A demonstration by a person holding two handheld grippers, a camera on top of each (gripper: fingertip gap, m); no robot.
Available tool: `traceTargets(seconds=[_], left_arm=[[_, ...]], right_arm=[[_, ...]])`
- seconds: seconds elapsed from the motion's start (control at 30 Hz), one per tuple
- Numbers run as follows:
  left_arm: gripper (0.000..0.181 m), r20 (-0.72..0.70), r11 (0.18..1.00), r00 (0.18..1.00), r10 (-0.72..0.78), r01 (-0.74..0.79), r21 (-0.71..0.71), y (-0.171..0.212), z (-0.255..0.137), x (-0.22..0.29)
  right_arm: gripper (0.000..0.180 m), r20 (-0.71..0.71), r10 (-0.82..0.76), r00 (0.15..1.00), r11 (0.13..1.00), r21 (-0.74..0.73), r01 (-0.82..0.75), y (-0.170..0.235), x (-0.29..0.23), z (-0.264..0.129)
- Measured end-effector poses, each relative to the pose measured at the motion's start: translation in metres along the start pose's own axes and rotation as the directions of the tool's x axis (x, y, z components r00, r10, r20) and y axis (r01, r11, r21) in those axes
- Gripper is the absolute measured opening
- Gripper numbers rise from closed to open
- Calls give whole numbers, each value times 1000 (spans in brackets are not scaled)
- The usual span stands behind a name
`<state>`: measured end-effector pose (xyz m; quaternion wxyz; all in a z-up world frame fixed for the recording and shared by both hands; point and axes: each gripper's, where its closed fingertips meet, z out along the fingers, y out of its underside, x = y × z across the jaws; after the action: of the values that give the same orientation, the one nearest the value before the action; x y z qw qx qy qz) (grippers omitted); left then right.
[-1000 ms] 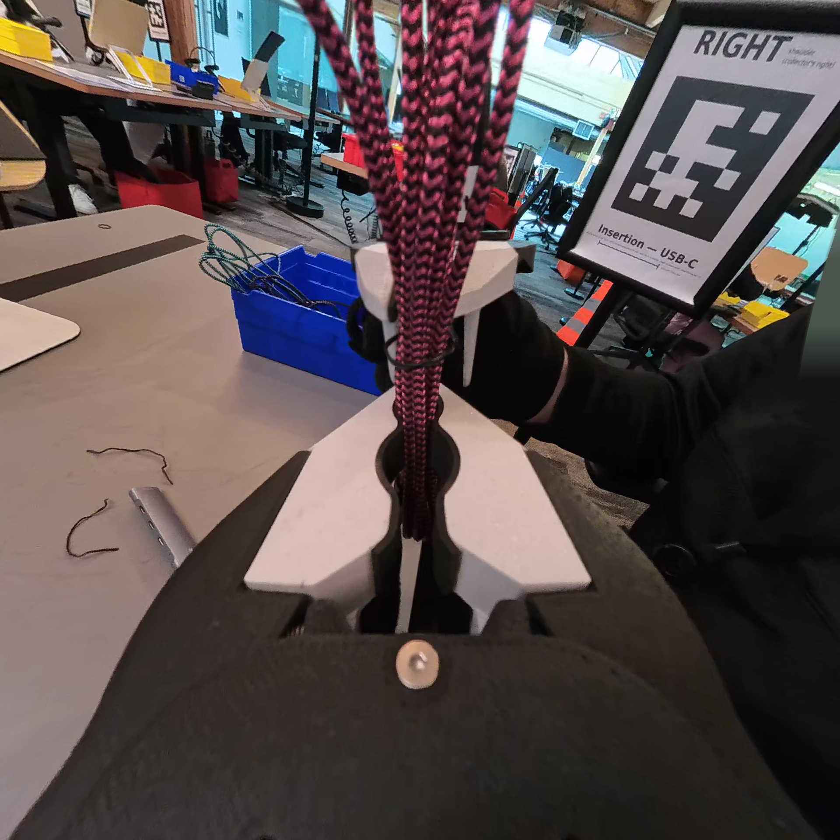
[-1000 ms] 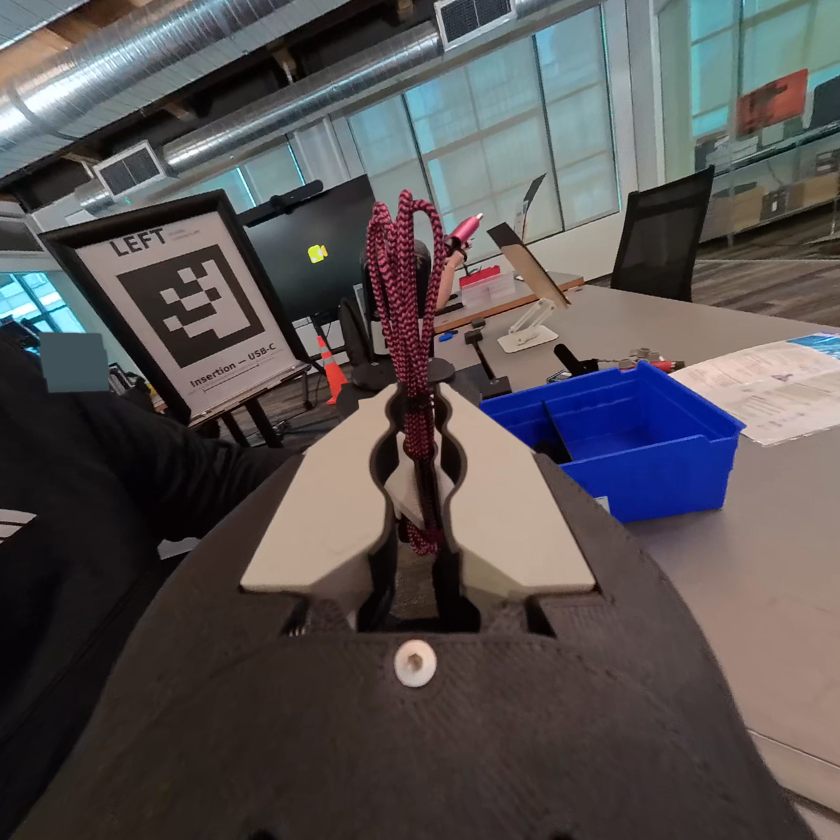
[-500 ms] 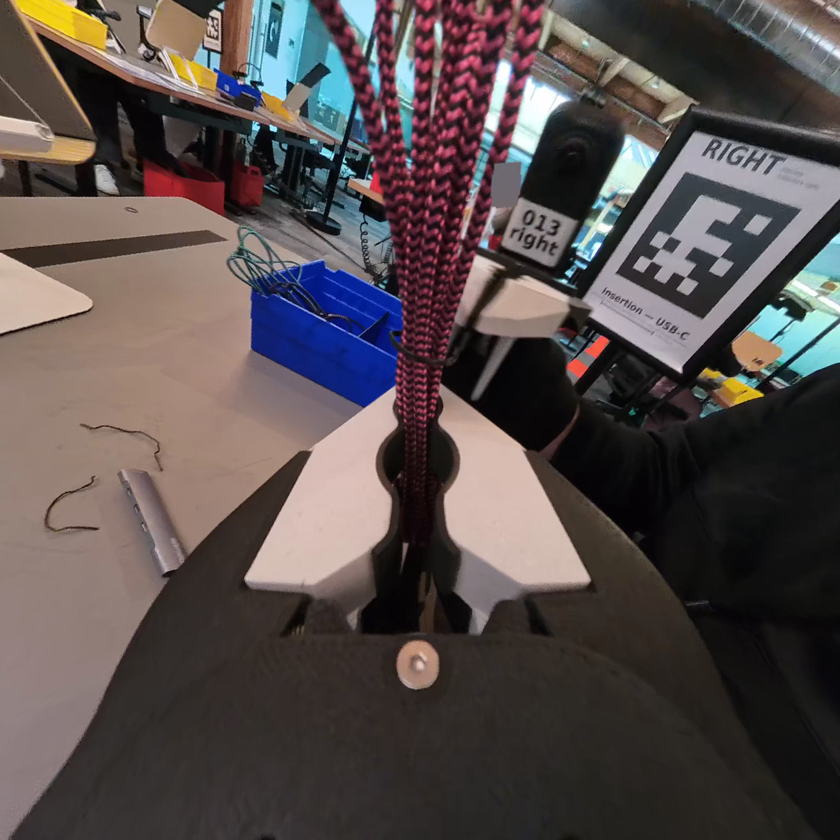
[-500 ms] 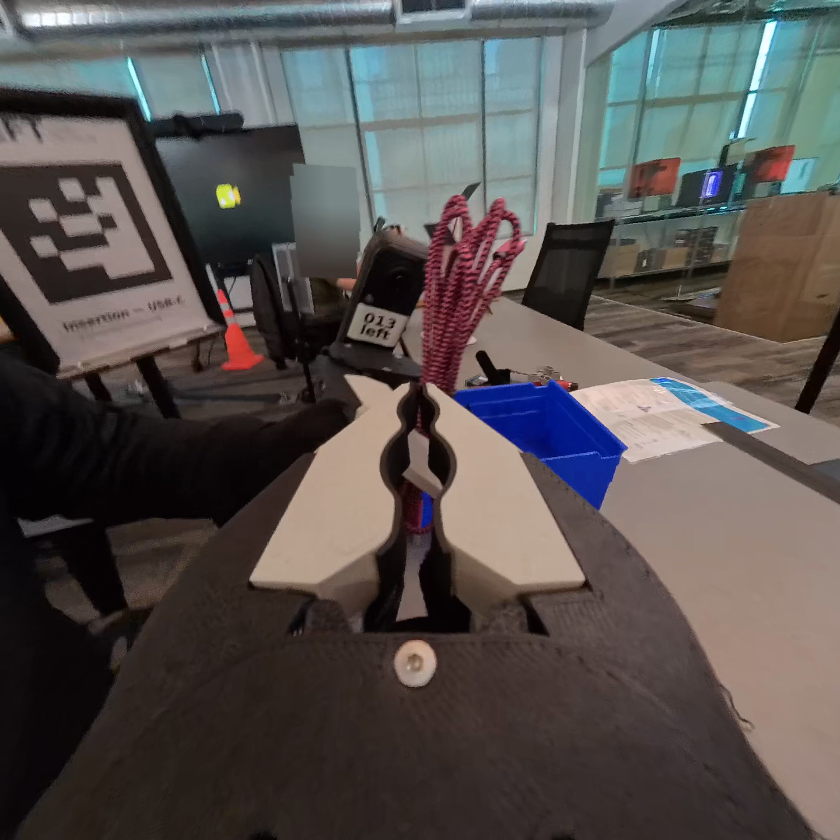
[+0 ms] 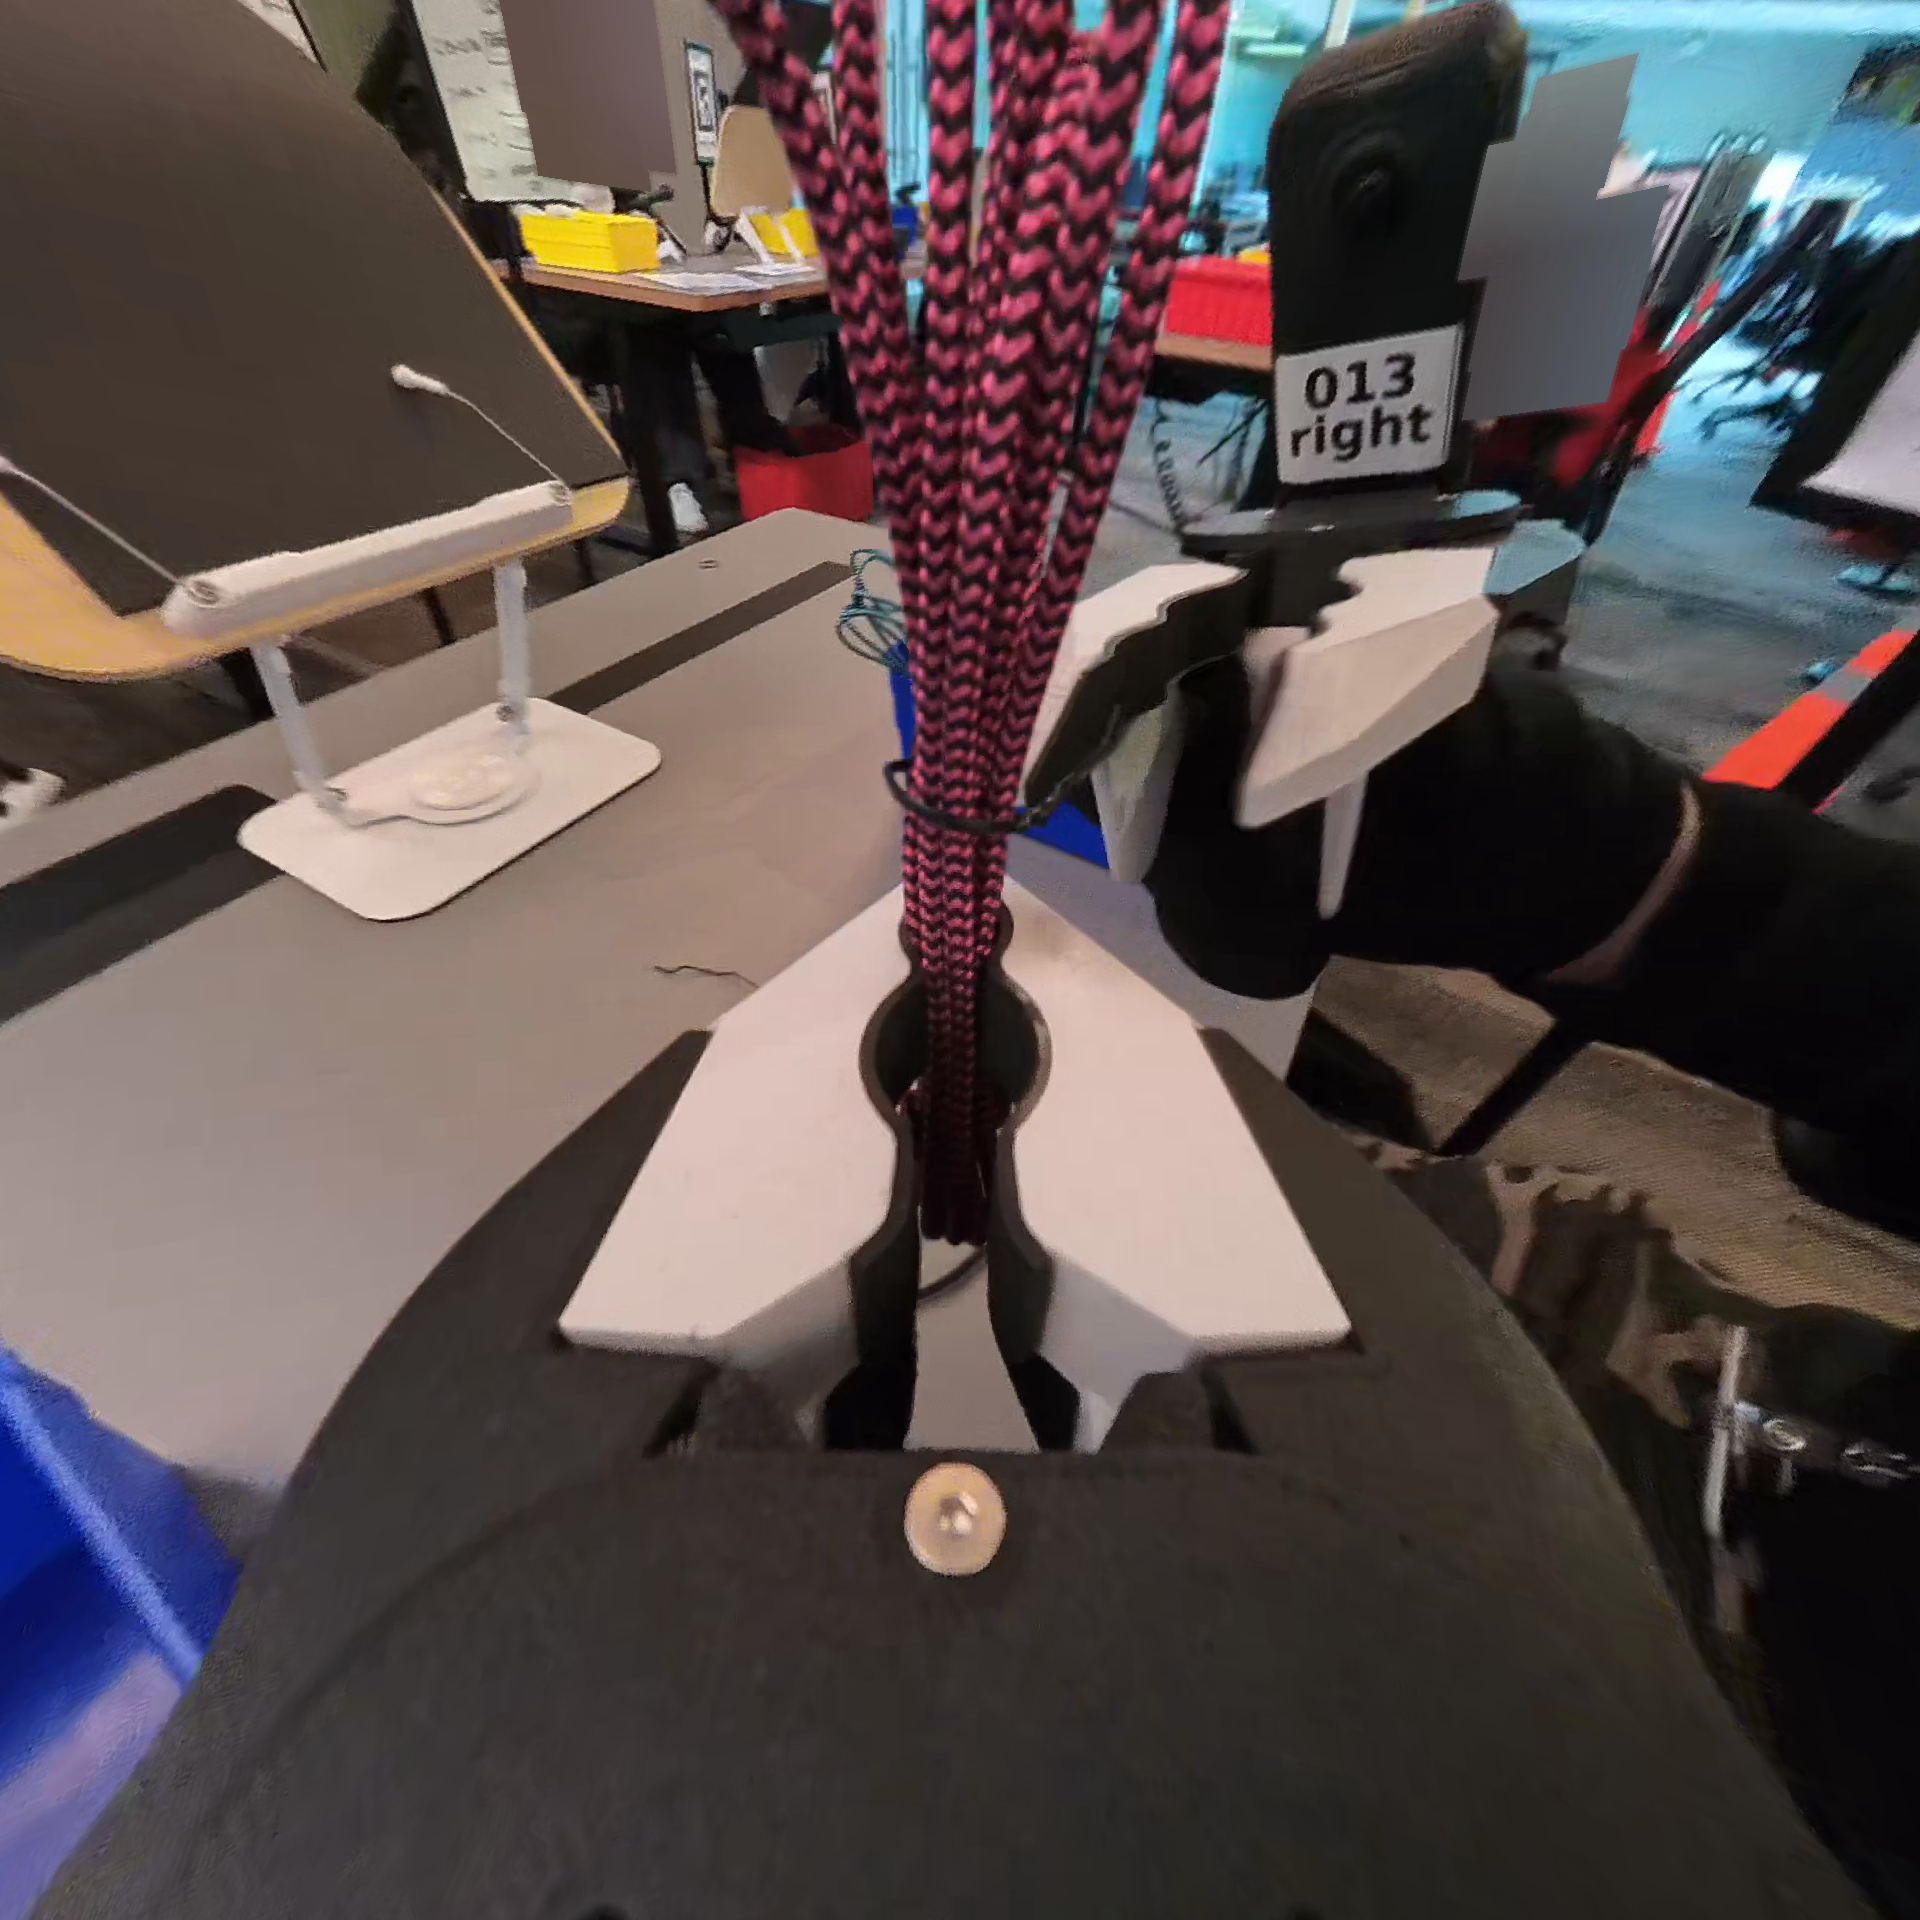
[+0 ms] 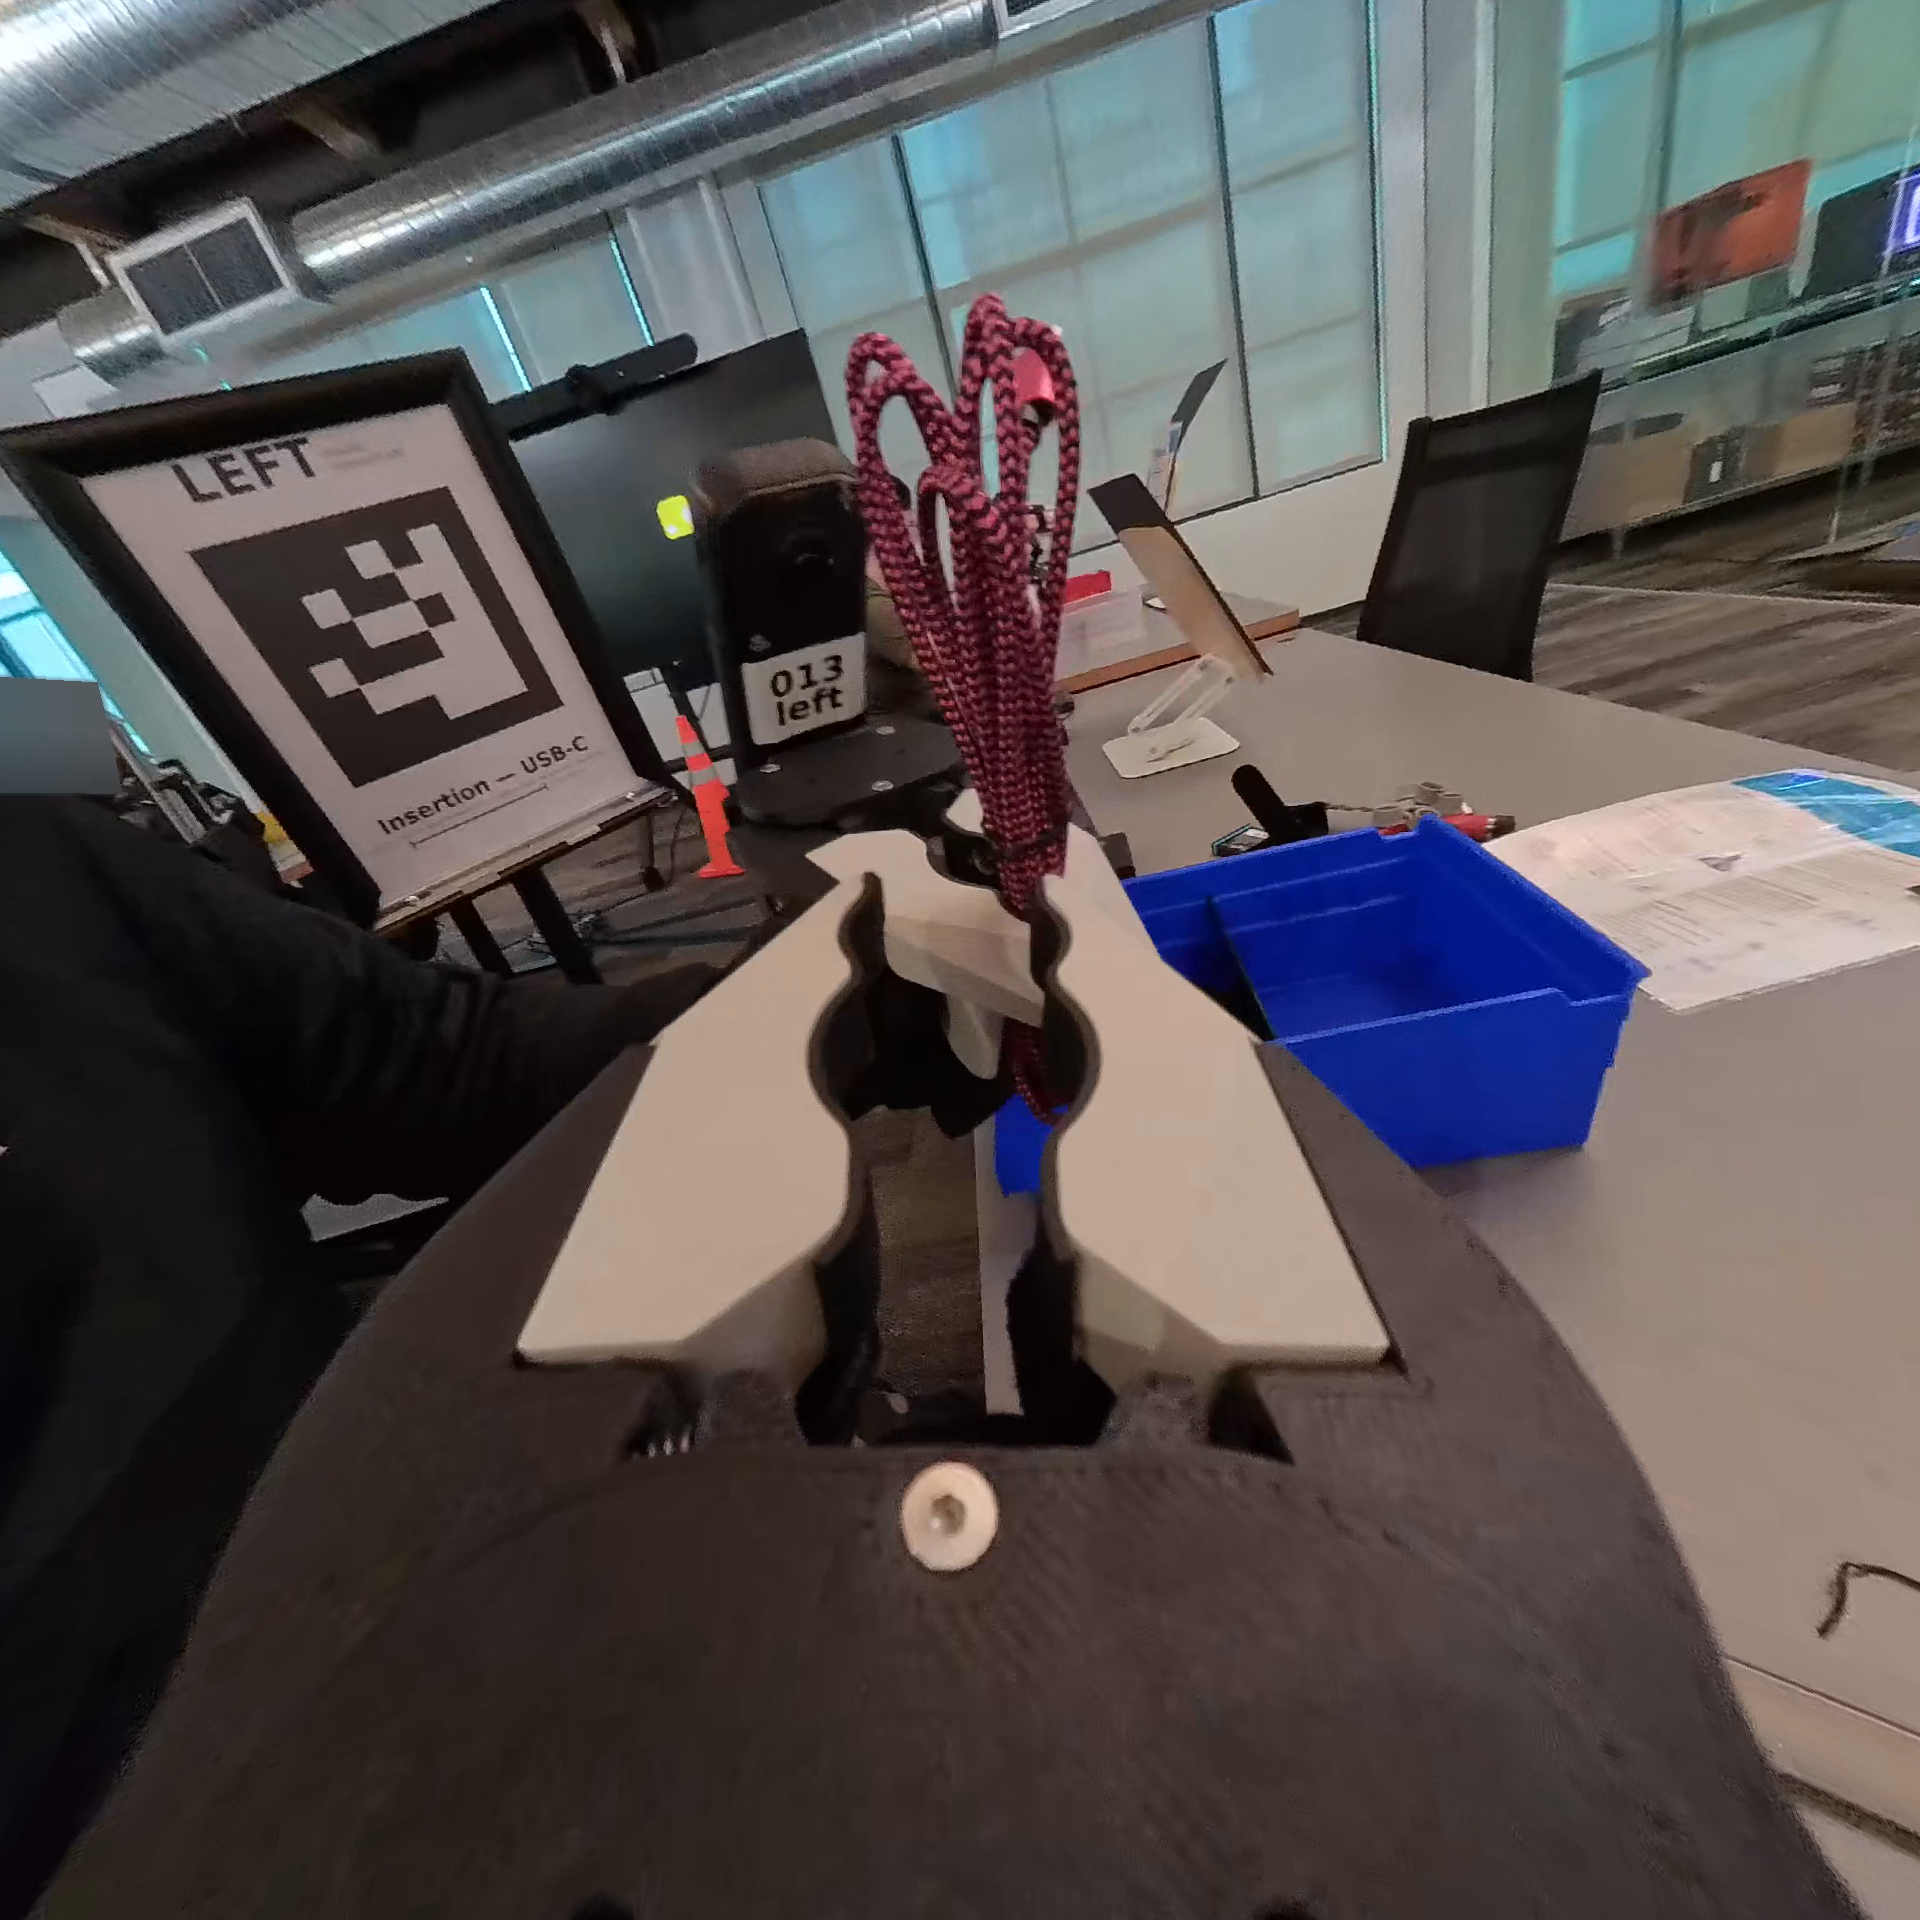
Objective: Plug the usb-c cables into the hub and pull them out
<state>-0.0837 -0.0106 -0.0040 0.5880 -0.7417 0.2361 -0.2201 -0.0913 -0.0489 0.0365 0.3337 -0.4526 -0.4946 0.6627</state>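
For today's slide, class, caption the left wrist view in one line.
Left claw shut on a tied pink-and-black cable bundle, right claw open beside it.

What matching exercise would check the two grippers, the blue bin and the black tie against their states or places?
Things:
1. left gripper
2. right gripper
3. blue bin
4. black tie

States or places:
A. wrapped round the cable bundle
B. open, jaws apart
C. standing on the grey table
D. shut on the cable bundle

Pairs: 1-D, 2-B, 3-C, 4-A
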Motion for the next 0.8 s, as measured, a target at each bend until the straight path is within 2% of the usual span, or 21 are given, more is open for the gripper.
traceTargets(seconds=[0.07, 0.13, 0.23, 0.3, 0.4, 0.5, 0.57, 0.8], left_arm=[[1, 7, 1000, 1000, 13, -13, -13, 0, 0, 0], [1, 11, 1000, 1000, 9, -8, -22, 1, 0, -1], [1, 24, 998, 999, 33, -32, -49, 4, 1, -2], [1, 23, 998, 999, 37, -36, -53, 5, 2, -1], [1, 19, 998, 999, 26, -25, -54, 5, 2, 0], [1, 15, 998, 1000, 21, -20, -60, 6, 3, 0], [1, 13, 997, 1000, 21, -20, -71, 8, 4, 0], [1, 0, 997, 1000, 11, -11, -76, 9, 6, 2]], right_arm=[[19, -20, -16, 1000, 1000, -9, 15, 2, 2, 1], [0, -37, -63, 997, 997, 30, 64, -4, 1, -1], [0, -73, -71, 995, 996, 53, 75, -10, 4, -2], [15, -113, -92, 989, 995, 26, 96, -6, 10, -3], [20, -146, -122, 982, 992, 1, 123, -4, 15, -5], [12, -158, -188, 969, 982, -17, 188, -4, 13, -4], [0, -154, -216, 964, 976, -8, 217, -6, 10, -4], [0, -157, -242, 957, 970, -12, 244, -8, 8, -6]])
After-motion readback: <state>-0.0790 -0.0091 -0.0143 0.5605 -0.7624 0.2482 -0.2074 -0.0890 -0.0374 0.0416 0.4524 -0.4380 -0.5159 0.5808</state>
